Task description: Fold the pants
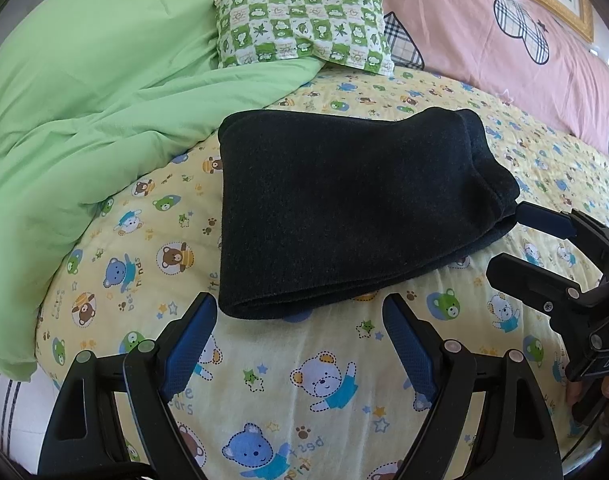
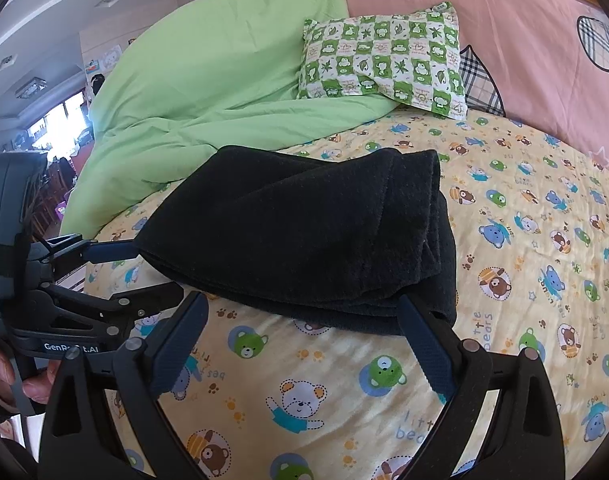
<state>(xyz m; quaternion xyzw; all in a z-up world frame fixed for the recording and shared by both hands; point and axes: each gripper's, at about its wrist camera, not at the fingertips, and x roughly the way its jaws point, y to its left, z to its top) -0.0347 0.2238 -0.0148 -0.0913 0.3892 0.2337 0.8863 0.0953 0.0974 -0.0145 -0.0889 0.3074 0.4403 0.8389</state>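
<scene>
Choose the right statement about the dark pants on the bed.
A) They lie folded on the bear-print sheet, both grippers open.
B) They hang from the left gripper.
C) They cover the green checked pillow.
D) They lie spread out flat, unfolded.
A: the pants lie in stacked layers on the bear-print sheet, with the left gripper and right gripper open.

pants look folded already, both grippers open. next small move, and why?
Probably back both grippers straight off. The dark pants lie as a compact folded stack on the bear-print sheet. The left gripper and right gripper both have jaws spread and empty, right at the stack's near edge, so pushing forward could rumple it.
</scene>
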